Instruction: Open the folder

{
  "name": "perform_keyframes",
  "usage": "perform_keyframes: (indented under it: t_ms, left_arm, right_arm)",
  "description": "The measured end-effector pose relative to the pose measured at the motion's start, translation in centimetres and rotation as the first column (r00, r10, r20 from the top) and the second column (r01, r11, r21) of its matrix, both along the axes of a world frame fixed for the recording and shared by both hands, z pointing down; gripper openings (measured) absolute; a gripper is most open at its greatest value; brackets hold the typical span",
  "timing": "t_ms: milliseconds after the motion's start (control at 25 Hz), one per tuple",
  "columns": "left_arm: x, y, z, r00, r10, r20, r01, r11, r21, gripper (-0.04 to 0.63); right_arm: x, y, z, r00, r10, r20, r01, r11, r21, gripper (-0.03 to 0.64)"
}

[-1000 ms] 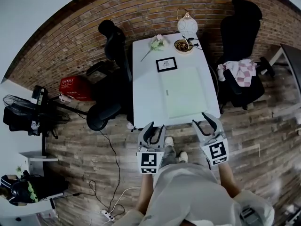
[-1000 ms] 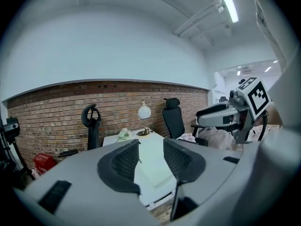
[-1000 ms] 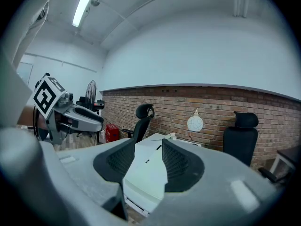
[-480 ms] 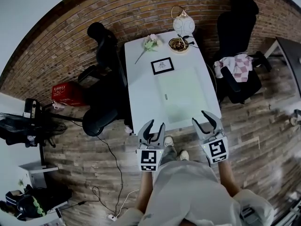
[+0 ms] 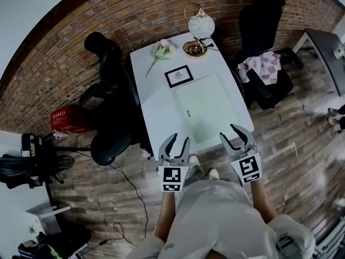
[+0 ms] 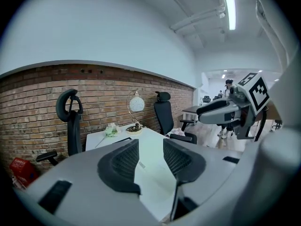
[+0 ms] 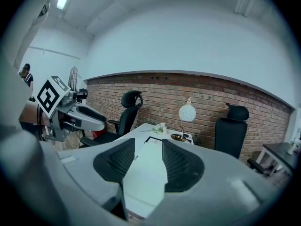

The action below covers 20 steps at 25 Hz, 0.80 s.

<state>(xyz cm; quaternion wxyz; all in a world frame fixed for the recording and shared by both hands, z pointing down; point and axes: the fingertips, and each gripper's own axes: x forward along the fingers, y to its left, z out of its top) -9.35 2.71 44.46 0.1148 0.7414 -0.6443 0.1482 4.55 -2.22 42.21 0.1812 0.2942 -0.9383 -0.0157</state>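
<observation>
The folder (image 5: 207, 108) is a pale green one. It lies flat and closed on the white surface (image 5: 153, 99), on the right half, and its near edge runs close to the surface's near edge. A small tab (image 5: 188, 113) shows on its left side. The left gripper (image 5: 178, 141) hangs at the near edge of the surface, just left of the folder's near left corner. Its jaws stand well apart with nothing between them, and only the surface and folder show through the gap beyond. The right gripper (image 5: 234, 134) hangs at the near right corner of the surface, by the folder's near right corner. Its jaws are likewise spread wide and hold nothing, and neither gripper touches the folder. Beyond the folder's far left corner a small black-framed picture (image 5: 179, 75) lies on the surface. Farther off are a pale flower (image 5: 160, 51) at the far left and a round bowl (image 5: 194, 48) at the far edge. A white globe lamp (image 5: 201, 25) stands just behind the bowl. A black office chair (image 5: 108, 90) stands to the left of the surface. To the right is another black chair (image 5: 264, 20) with a checked cloth (image 5: 261, 67) draped on its seat. A brick wall (image 5: 64, 42) runs behind, the floor (image 5: 108, 188) is of wood planks, and a red box (image 5: 67, 118) sits on it at the left.
</observation>
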Motion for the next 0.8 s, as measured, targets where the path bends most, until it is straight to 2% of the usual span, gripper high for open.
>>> perform_keyframes:
  t_ms: [200, 400, 800]
  left_arm:
    - [-0.9, -1.2, 1.2, 0.998, 0.061, -0.014, -0.061, 0.998, -0.024, 0.16]
    - [-1.2, -2.5, 2.6, 0.993, 0.118, -0.03, -0.119, 0.992, -0.048, 0.158]
    - [-1.9, -4.5, 5.7, 0.986, 0.16, -0.049, -0.165, 0.981, -0.102, 0.156]
  right_arm:
    - [-0.4, -0.6, 1.1, 0.996, 0.085, -0.006, -0.086, 0.994, -0.066, 0.183]
    - [-0.6, -1.3, 2.0, 0.991, 0.134, -0.024, -0.136, 0.987, -0.088, 0.183]
    - [-1.6, -1.8, 4.3, 0.987, 0.147, -0.062, -0.154, 0.981, -0.116, 0.183]
